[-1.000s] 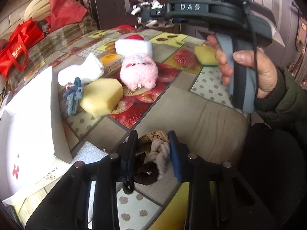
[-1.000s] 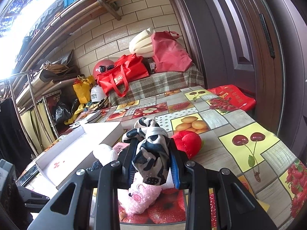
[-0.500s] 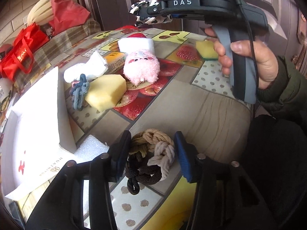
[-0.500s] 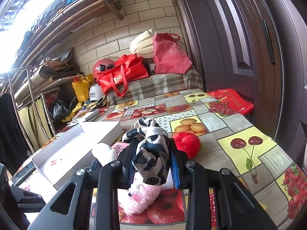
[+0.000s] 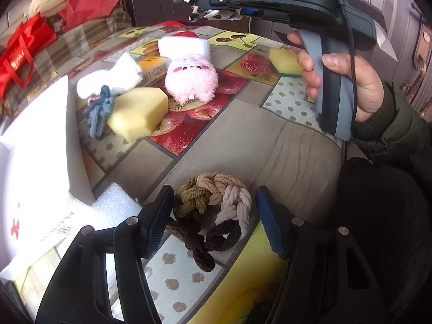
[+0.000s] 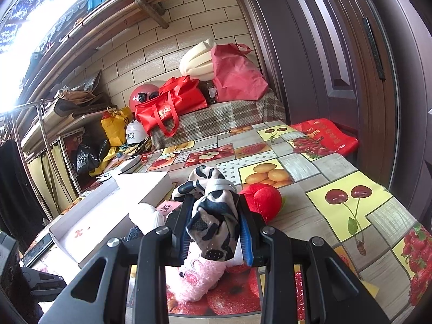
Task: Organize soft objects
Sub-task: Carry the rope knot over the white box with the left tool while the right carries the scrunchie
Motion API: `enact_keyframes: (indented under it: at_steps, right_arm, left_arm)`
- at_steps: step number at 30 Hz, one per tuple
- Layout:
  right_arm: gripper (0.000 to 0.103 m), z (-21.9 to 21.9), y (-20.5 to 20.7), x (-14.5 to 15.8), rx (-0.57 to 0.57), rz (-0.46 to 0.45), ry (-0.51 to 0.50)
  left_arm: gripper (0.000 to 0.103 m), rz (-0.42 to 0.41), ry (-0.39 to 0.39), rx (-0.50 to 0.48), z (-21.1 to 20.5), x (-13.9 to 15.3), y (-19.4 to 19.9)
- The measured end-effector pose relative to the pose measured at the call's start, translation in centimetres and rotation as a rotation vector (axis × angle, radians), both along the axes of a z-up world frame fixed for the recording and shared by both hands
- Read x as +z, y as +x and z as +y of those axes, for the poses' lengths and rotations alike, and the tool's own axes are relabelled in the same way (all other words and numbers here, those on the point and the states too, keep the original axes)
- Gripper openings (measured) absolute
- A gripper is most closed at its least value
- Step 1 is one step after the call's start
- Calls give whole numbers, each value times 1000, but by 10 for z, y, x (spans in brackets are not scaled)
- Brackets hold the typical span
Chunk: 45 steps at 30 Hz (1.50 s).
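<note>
Now braided rope knot (image 5: 213, 210) lies near table edge (image 5: 337, 145).

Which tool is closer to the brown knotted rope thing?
Left. The left tool has just opened around the knotted rope; the right tool is up high, farther back, clamping spotted cloth.

Home entry or storage corner: fruit-print oilcloth (image 6: 348, 202) covering surface, shopping bags (image 6: 172, 108) piling on plaid bench, helmets, cluttered shelves (image 6: 54, 124) lining tiled wall.

left gripper (image 5: 212, 216): black frame, blue ribbed pads, silver screws | right gripper (image 6: 216, 229): black, grey handle, "DAS" lettering, black cable | sleeve (image 5: 388, 129): dark green
</note>
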State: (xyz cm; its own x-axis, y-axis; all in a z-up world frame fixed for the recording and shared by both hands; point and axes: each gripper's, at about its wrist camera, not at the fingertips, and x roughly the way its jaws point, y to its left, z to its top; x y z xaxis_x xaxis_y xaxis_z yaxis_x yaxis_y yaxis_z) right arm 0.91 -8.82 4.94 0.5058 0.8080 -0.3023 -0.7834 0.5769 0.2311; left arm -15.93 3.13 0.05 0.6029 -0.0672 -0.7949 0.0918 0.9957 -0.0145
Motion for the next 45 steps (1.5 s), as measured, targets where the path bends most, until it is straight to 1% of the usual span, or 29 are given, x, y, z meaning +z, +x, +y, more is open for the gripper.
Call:
enact_keyframes:
  at_steps: [1, 2, 3, 4, 5, 7, 8, 10, 11, 12, 15, 17, 20, 24, 27, 30, 33, 36, 38, 42, 45]
  right_arm:
    - [31, 0, 1, 0, 1, -3, -1]
    - [31, 1, 1, 0, 1, -6, -3]
    - [31, 0, 0, 0, 2, -9, -5]
    - [31, 1, 0, 0, 4, -11, -7]
    - [31, 1, 0, 0, 6, -13, -9]
    - [31, 1, -1, 0, 5, -20, -10]
    - [31, 1, -2, 1, 2, -27, -7]
    - [31, -1, -3, 1, -3, -37, 1]
    - [31, -1, -4, 2, -4, -39, 6]
    - [31, -1, -5, 2, -3, -35, 14]
    - [31, 5, -8, 1, 12, -12, 26]
    - [31, 10, -12, 2, 20, -20, 24]
    - [31, 18, -22, 4, 33, -52, 14]
    - [31, 30, -30, 5, 51, -77, -4]
    - [31, 41, -35, 5, 69, -87, -21]
    - [31, 51, -40, 6, 92, -99, -34]
    - [31, 66, -47, 5, 123, -107, -56]
    - [31, 80, -52, 4, 151, -112, -79]
    - [31, 88, -55, 3, 167, -117, -94]
    - [31, 99, -59, 2, 190, -121, -116]
    - [31, 105, -59, 0, 200, -114, -125]
  left_arm:
    - [55, 2, -24, -15, 1, 0, 1]
    - [44, -2, -36, -23, 0, 0, 1]
    - [42, -5, -27, -22, -1, 0, 1]
    - [36, -11, -31, -26, -2, 0, 1]
    - [36, -20, -35, -31, -3, 0, 0]
    - [34, -45, -17, -17, -4, 1, -1]
    - [34, -71, -9, -11, -4, 3, -4]
    - [34, -165, -11, 6, -2, 16, -16]
    - [34, -227, -15, 24, 1, 24, -24]
    - [34, -283, -14, 51, 5, 31, -31]
    - [34, -400, 4, 173, 24, 44, -48]
    - [34, -444, -15, 251, 40, 48, -56]
    - [34, -503, -21, 355, 60, 54, -66]
    - [34, -562, 6, 448, 75, 57, -74]
    - [34, -582, 69, 496, 85, 57, -78]
    - [34, -575, 90, 543, 100, 56, -78]
    - [34, -561, 98, 578, 117, 53, -76]
    - [34, -536, 74, 629, 138, 48, -73]
    - [34, -527, 89, 667, 149, 45, -71]
    - [34, -539, 122, 717, 163, 43, -70]
    - [34, -549, 126, 745, 169, 42, -71]
